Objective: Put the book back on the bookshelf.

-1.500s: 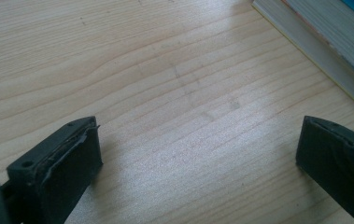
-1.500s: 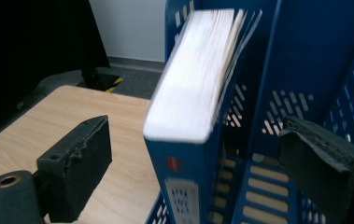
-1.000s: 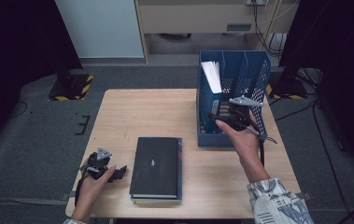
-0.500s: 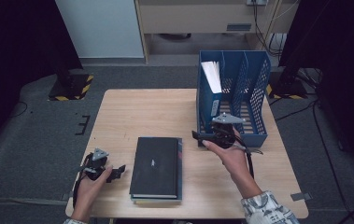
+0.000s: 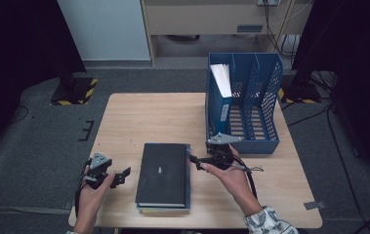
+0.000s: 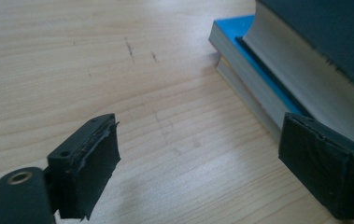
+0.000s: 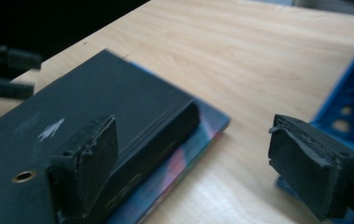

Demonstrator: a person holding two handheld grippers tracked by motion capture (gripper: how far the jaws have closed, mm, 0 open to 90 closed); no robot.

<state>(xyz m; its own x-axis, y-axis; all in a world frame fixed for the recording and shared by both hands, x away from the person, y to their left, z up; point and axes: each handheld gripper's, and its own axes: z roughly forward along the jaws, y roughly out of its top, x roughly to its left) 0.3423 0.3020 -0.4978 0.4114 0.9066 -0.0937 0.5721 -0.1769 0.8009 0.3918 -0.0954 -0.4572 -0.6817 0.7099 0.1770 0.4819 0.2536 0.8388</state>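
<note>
The step in hand is judged to be the approach to the stack of books, so that the top one can be filed in the blue file rack [image 5: 265, 109]. The black book [image 5: 163, 173] lies flat near the front middle of the table [image 5: 138, 117], on a thinner blue book [image 7: 198, 140].

The right gripper [image 5: 195, 161] is held at the right edge of the black book, pointing across it. Its jaws stand apart and have just been opening a little, with nothing pressed between them. The left gripper [image 5: 122, 175] is held just beside the left edge of the stack, its jaws also apart and just closing slightly, with only bare table between them.

For the next move, the spine edge of the black book probably has to be taken between the right jaws, while the stack is steadied from the left.

Two grippers and one rack with three compartments are counted. In the left compartment, one upright blue folder [image 5: 220, 97] is seen. At least two books are stacked; a third below is possible, but it cannot be told.
</note>
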